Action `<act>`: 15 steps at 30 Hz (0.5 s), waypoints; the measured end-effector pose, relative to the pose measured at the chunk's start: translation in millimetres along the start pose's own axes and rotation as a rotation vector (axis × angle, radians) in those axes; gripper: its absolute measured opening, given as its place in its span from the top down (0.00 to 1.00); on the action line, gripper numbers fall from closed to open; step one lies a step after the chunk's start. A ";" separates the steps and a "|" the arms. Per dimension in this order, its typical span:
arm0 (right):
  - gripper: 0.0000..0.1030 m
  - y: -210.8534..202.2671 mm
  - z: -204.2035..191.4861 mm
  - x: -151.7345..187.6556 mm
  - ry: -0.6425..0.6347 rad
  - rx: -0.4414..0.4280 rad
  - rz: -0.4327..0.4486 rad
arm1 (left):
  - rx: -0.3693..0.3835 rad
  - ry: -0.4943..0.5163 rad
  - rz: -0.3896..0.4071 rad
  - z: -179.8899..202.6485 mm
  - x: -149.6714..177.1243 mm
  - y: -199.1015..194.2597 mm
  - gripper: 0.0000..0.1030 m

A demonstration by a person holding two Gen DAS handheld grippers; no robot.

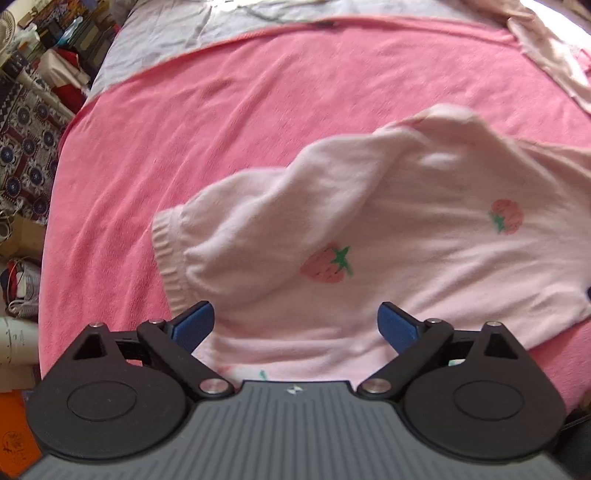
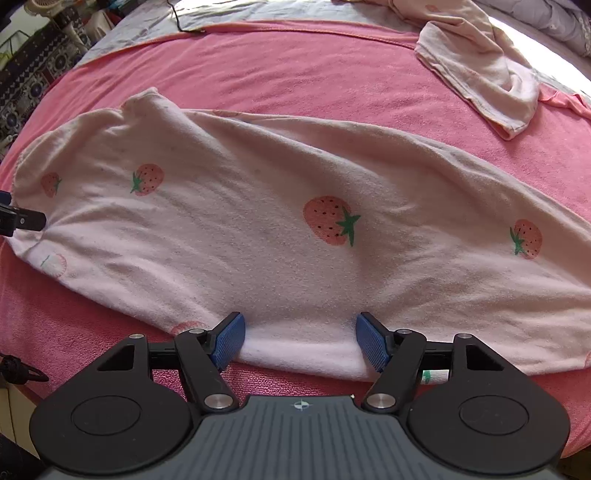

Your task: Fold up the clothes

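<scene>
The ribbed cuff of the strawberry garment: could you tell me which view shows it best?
The left wrist view: the ribbed cuff lies in plain sight at the garment's left end, beyond the open left gripper. The right wrist view shows the garment's long body but no clear cuff.

A bed covered by a pink towel-like blanket (image 2: 295, 62), beneath which a grey-white sheet (image 1: 177, 33) shows along the far edge. Beyond the left edge stand cluttered goods, among them a blue-and-white patterned cloth (image 1: 26, 140) and cardboard boxes (image 1: 26, 236). Strong daylight washes out the far right corner (image 2: 554, 48).
</scene>
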State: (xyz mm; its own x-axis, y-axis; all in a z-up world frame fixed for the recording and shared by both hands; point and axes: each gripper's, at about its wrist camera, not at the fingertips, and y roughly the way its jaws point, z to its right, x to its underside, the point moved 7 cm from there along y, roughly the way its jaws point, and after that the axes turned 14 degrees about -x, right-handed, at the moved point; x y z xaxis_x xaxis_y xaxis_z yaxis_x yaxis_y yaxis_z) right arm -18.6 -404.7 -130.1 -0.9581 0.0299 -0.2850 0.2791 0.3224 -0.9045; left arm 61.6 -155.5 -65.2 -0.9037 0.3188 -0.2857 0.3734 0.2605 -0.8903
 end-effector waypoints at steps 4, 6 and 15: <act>0.23 2.3 -3.4 0.4 0.000 -0.007 -0.001 | 0.098 0.052 0.119 31.1 -23.4 -21.1 0.03; 0.22 2.5 -4.8 1.6 -0.001 -0.008 0.005 | 0.143 0.095 0.154 55.8 -36.4 -16.8 0.03; 0.19 -2.1 -5.5 7.7 -0.019 -0.041 0.048 | 0.185 0.302 0.292 190.6 -82.2 -1.0 0.03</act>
State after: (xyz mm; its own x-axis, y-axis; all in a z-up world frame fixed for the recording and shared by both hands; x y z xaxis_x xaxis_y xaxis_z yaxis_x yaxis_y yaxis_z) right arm -26.9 -399.9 -128.7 -0.9421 0.0285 -0.3342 0.3216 0.3594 -0.8760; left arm 95.6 -355.7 -108.4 -0.6544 0.6130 -0.4427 0.5351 -0.0383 -0.8439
